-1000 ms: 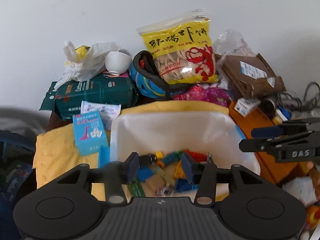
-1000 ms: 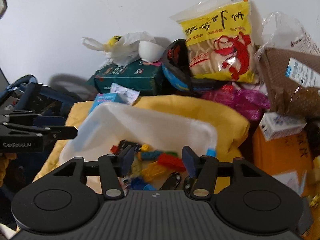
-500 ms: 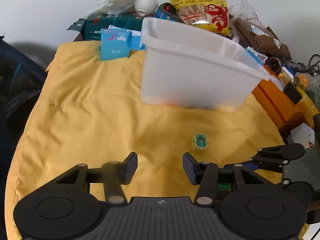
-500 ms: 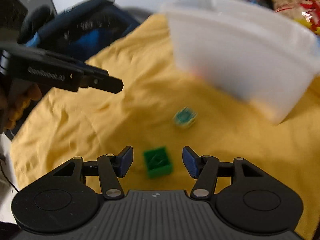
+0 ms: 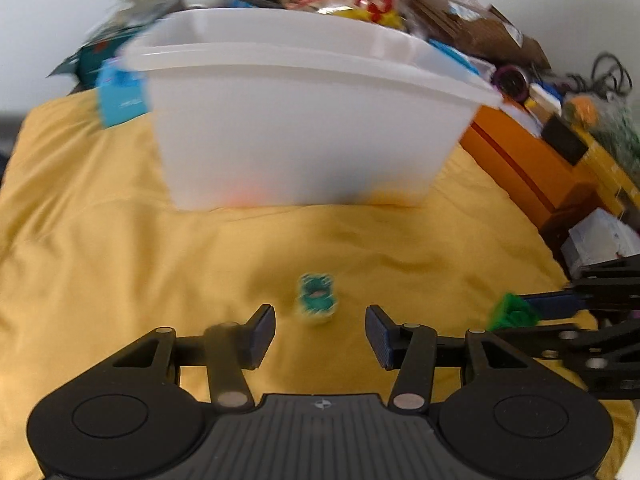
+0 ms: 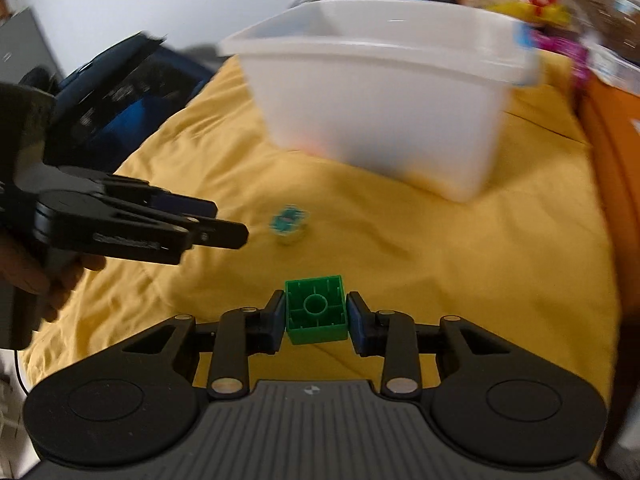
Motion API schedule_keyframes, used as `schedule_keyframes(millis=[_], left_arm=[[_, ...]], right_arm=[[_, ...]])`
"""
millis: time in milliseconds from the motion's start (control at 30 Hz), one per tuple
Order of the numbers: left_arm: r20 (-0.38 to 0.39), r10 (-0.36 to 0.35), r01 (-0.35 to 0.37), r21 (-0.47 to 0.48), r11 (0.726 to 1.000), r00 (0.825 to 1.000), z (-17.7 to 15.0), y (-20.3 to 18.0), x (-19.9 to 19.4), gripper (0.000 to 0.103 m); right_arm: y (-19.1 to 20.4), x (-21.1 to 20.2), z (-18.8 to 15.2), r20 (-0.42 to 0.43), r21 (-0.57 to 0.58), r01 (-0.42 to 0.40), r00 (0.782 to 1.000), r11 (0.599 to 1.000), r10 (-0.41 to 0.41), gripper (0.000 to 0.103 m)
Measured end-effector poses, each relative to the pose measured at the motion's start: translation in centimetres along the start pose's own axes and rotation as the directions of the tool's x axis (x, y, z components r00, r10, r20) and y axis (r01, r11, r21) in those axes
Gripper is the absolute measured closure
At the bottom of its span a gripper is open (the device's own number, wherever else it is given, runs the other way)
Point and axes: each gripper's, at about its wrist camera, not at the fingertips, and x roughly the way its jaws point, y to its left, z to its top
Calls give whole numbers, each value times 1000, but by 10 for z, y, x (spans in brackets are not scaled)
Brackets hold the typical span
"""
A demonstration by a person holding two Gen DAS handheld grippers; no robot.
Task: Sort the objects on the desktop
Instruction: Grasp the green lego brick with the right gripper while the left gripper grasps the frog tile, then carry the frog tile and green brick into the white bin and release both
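Sorting looks nearly done: the right gripper [image 6: 316, 316] is closing on the green brick [image 6: 316, 312] lying on the yellow cloth [image 6: 440, 260], the left gripper [image 5: 320, 334] hangs open over the teal piece [image 5: 316, 298], both short of the white bin [image 6: 380, 112].

Your left wrist camera sits just behind the left gripper [image 5: 320, 330], looking forward and steeply down along its fingers, close over the yellow cloth [image 5: 120, 264]. It faces the white bin [image 5: 304, 128], with the clutter and wall behind it. Your right wrist camera looks the same way from behind the right gripper [image 6: 316, 314], equally near the cloth [image 6: 460, 264], set a little further right. Both views share the bin [image 6: 380, 120], the cloth and the small teal piece [image 5: 317, 298] [image 6: 289, 224]. Each view catches the other gripper at its edge.
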Motion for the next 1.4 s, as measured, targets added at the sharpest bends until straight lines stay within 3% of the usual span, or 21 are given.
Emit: schedule_keyframes(millis=[167,200,233,400,533,767,1000,1200,1400], left_arm=[[-22,36,-36,16,999,999,11,-10,30,51],[-26,40,-40,19,999,999,12,-10,34,59],[-29,52,-51,31,998,998,12,-10,35,74],[0,44,-44,57,997,999,8,-7,16,74],[49,26,-26,-3,1000,998,12,3,-25,74],[144,-13,20,-51,998,989,57,14,-97,74],[202,32,-23,-48,999,979,118,23,-115,74],[186,41,-31,-58,998,982,168,34,-103,74],[156,52,-45,-45,998,986,193,34,-90,74]], right_arm=[[-21,-18,-11,12,80,24,1000,997,-25,67],[-25,-21,-12,13,86,27,1000,996,-28,67],[-27,-24,-14,15,90,29,999,996,-31,67],[-35,-32,-14,37,113,20,999,993,-24,67],[-37,-39,-2,73,130,-5,997,991,-4,67],[-29,-61,58,186,119,-59,982,991,36,67],[-33,-80,134,263,107,-44,965,993,15,67],[-41,-75,177,247,99,-9,969,995,-16,67],[-52,-59,201,175,127,9,984,992,-31,67]])
